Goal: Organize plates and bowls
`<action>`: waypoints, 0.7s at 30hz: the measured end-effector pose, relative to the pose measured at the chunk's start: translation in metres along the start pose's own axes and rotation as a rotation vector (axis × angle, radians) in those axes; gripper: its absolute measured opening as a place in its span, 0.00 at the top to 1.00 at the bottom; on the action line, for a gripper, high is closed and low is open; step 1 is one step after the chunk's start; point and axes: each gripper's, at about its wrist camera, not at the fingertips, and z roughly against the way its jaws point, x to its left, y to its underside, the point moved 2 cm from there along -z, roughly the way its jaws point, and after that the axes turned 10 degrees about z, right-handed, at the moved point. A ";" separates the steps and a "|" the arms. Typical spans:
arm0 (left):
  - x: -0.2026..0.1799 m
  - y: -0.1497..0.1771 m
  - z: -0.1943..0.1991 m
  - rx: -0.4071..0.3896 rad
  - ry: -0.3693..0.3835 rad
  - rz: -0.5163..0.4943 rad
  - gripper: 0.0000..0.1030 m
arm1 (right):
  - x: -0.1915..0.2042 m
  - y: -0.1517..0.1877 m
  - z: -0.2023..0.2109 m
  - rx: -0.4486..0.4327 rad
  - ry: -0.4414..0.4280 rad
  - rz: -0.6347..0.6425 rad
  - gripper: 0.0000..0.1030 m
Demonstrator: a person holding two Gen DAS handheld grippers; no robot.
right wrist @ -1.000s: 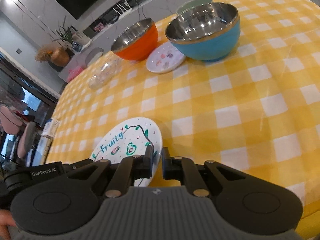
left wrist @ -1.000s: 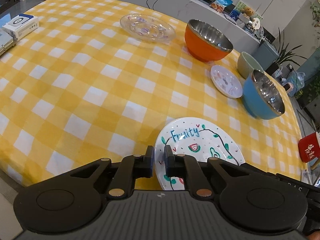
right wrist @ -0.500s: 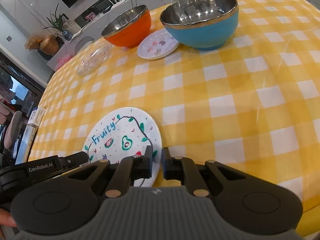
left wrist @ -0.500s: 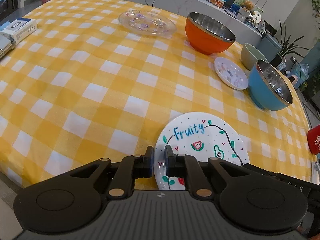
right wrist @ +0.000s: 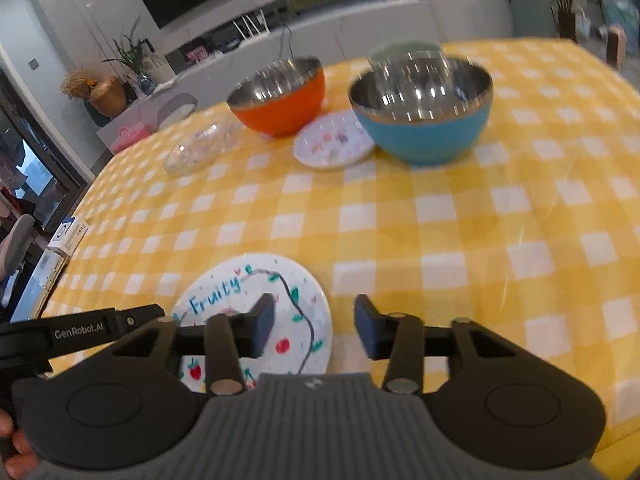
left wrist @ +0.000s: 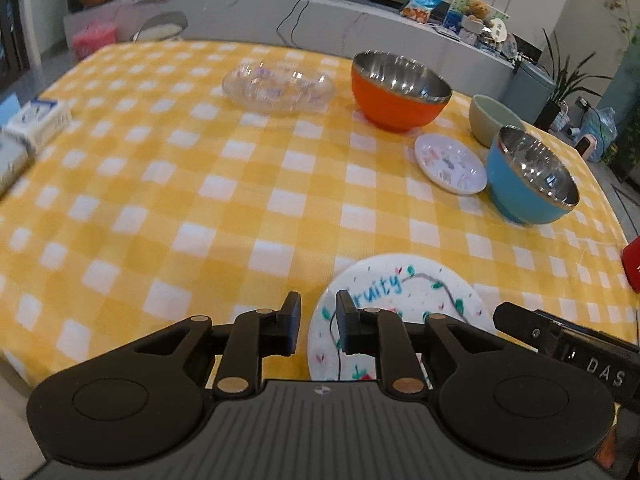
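Observation:
A white "Fruity" plate (left wrist: 412, 292) lies near the table's front edge; it also shows in the right wrist view (right wrist: 256, 292). My left gripper (left wrist: 318, 328) is open a little, its fingers either side of the plate's left rim. My right gripper (right wrist: 314, 330) is open wide over the plate's right rim. Farther back stand an orange bowl (left wrist: 396, 92), a blue bowl (left wrist: 528, 184), a small white plate (left wrist: 450, 162), a pale green bowl (left wrist: 490, 118) and a clear glass plate (left wrist: 278, 86).
The table has a yellow checked cloth (left wrist: 200, 184). White boxes (left wrist: 38, 120) sit at the left edge. A red object (left wrist: 632, 264) is at the right edge. A counter with clutter (left wrist: 440, 12) runs behind the table.
Both grippers have opened; they were shut before. Both have tilted up, so the far bowls sit lower in view. The Fruity plate lies flat on the cloth.

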 end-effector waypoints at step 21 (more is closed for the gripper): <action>0.023 -0.113 -0.029 -0.084 -0.030 -0.134 0.77 | 0.045 -0.068 -0.062 -0.068 -0.009 0.032 0.29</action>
